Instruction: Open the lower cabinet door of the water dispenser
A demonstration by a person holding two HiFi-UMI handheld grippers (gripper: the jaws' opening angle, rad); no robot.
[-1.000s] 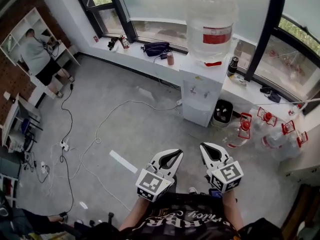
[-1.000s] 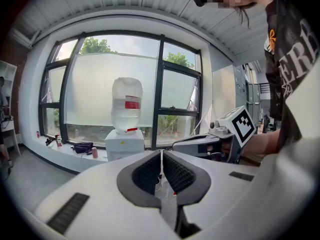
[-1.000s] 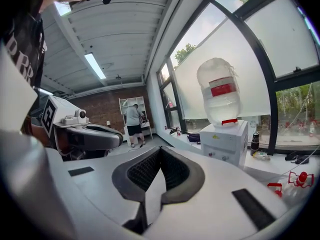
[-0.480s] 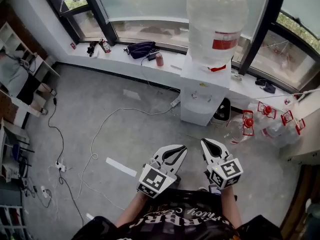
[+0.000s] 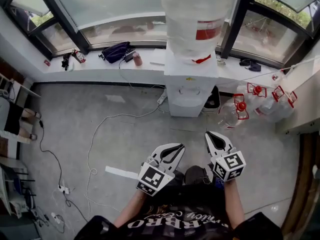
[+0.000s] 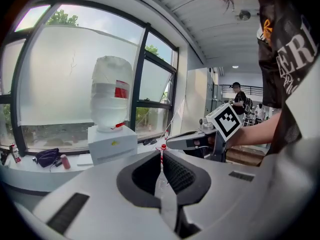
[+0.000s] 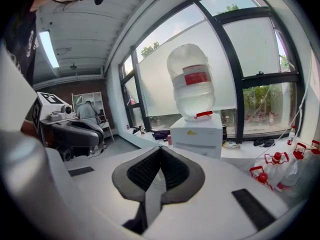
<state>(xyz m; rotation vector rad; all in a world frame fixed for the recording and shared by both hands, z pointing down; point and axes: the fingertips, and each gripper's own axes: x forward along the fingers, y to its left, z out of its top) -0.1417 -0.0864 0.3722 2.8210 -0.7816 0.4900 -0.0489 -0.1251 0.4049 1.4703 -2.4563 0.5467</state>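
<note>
Grey floor [image 5: 125,134], one dispenser [image 5: 190,86], two tongs [image 5: 170,153] [image 5: 216,141]

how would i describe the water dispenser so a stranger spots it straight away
Along the white window ledge under the big windows stands a white box-shaped cabinet on the floor: the water dispenser. It alone carries a large clear upturned bottle with a red label, unlike the loose red-handled jugs beside it.
</note>
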